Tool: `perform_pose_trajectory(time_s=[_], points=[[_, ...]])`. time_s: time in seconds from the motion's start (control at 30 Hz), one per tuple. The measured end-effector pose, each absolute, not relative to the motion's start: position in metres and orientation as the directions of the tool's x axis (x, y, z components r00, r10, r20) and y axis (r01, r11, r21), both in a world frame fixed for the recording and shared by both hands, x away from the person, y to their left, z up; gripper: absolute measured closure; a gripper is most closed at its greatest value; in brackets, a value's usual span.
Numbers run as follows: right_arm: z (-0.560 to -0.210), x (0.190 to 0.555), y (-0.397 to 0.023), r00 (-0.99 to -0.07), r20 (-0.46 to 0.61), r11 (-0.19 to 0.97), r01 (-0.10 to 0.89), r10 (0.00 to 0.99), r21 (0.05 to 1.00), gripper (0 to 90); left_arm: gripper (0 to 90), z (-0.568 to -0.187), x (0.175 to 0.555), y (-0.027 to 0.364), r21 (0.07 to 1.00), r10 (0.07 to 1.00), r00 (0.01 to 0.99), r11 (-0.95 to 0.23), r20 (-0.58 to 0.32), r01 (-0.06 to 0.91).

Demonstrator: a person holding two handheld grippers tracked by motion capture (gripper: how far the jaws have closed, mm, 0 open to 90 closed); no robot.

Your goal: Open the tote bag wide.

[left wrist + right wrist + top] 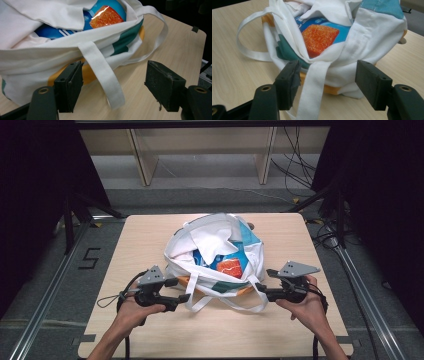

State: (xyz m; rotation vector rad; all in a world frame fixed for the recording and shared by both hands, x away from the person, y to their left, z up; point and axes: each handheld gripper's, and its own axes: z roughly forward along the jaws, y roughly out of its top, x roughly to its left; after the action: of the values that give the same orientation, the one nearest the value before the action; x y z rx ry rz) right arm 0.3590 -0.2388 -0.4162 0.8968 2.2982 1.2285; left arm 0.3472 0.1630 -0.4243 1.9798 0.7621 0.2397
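Tote bag sits mid-table in the high view, left gripper and right gripper flanking its near edge. Left gripper view: jaws apart, handle strap loose between them. Right gripper view: jaws apart around a strap, orange packet inside.

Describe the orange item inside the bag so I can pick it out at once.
Start at the white tote bag in the middle of the wooden table. Look into its open mouth, at the blue package. The glossy orange block on it is the only orange, grainy, squarish piece there.
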Motion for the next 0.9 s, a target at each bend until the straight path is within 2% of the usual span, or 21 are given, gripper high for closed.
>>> perform_pose_trajectory(time_s=[0.1, 0.13, 0.17, 0.47, 0.87, 0.9], points=[[-0.419, 0.356, -0.241, -0.729, -0.037, 0.421, 0.352, 0.683, 0.836, 36.8, 28.8, -0.430, 0.339, 0.163, 0.842, 0.598, 0.791, -0.355, -0.129, 0.406], [-0.422, 0.351, -0.241, -0.719, -0.008, 0.406, 0.383, 0.695, 0.830, 36.4, 28.3, -0.432, 0.337, 0.162, 0.845, 0.603, 0.786, -0.345, -0.134, 0.409], [-0.423, 0.352, -0.243, -0.726, -0.033, 0.421, 0.360, 0.687, 0.833, 35.7, 28.2, -0.434, 0.335, 0.163, 0.845, 0.604, 0.788, -0.356, -0.119, 0.400], [-0.444, 0.332, -0.249, -0.707, -0.016, 0.411, 0.392, 0.707, 0.823, 33.0, 26.4, -0.459, 0.316, 0.164, 0.846, 0.598, 0.786, -0.329, -0.158, 0.420], [-0.464, 0.310, -0.251, -0.724, -0.014, 0.436, 0.399, 0.689, 0.807, 32.1, 25.7, -0.473, 0.304, 0.161, 0.850, 0.614, 0.776, -0.325, -0.143, 0.414], [-0.466, 0.308, -0.251, -0.730, 0.015, 0.429, 0.418, 0.683, 0.801, 32.0, 25.6, -0.475, 0.302, 0.160, 0.845, 0.615, 0.774, -0.328, -0.148, 0.422]])
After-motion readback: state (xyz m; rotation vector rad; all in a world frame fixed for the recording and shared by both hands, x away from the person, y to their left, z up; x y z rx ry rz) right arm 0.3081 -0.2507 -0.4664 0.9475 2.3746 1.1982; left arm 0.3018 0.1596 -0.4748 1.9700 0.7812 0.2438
